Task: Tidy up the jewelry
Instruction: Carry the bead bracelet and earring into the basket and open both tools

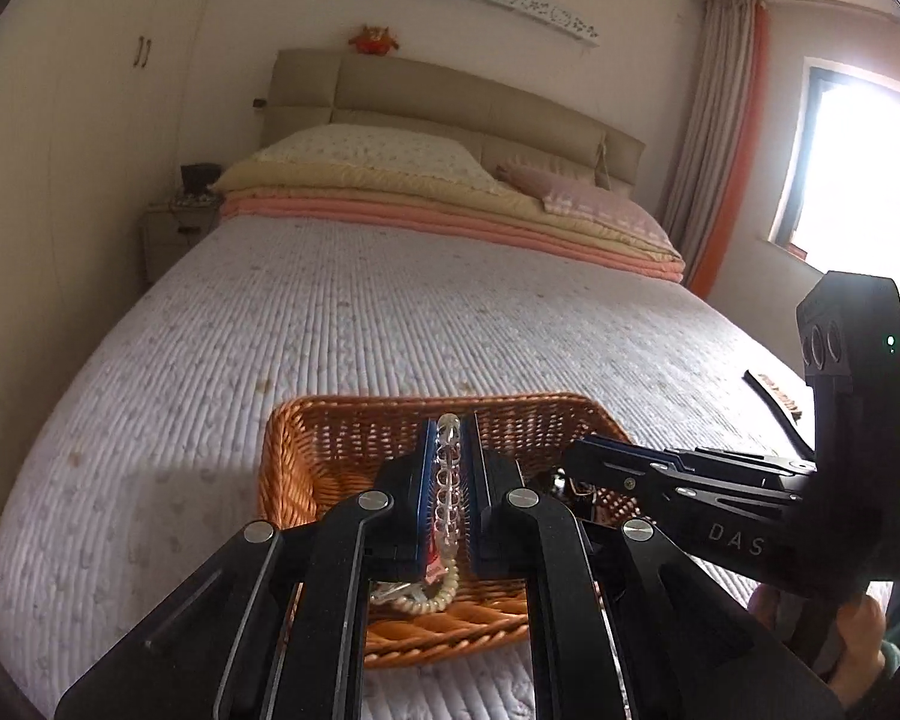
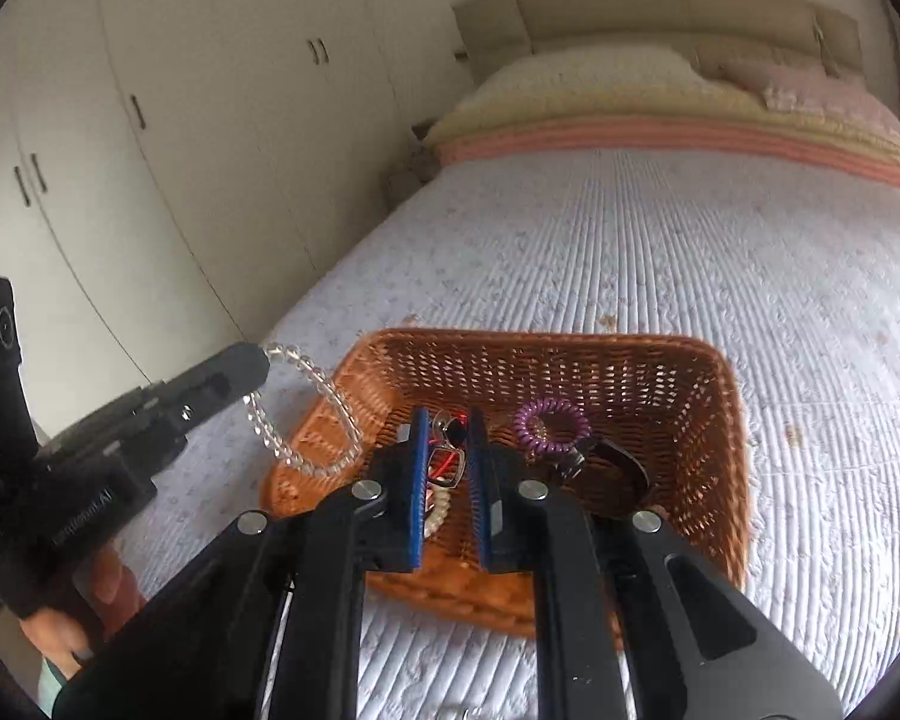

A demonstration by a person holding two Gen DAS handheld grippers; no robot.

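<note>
Left gripper [image 1: 448, 480] clamped narrow on a clear bead bracelet [image 2: 306, 414], strand pinched between the blue pads [image 1: 427, 498]; in the right wrist view the loop dangles at centre left, over the wicker basket's [image 2: 732, 420] left rim, partly outside it. Right gripper [image 2: 447, 468] narrow too, seemingly closed on a small metal pendant with red cord [image 2: 450, 450] low inside the basket, lower centre of frame; contact looks real but can't fully confirm the hold. Step in hand, judged: dropping pieces into the basket. Next move calls for shifting the left one inward so the bracelet clears the rim, then opening. Basket already holds a pearl strand [image 1: 435, 597], a purple coil band [image 2: 551, 425], and a dark round item [image 2: 621, 468], unclear what. Basket sits on the quilted bedspread [image 2: 720, 276]; pillows at upper right, wardrobe upper left.
</note>
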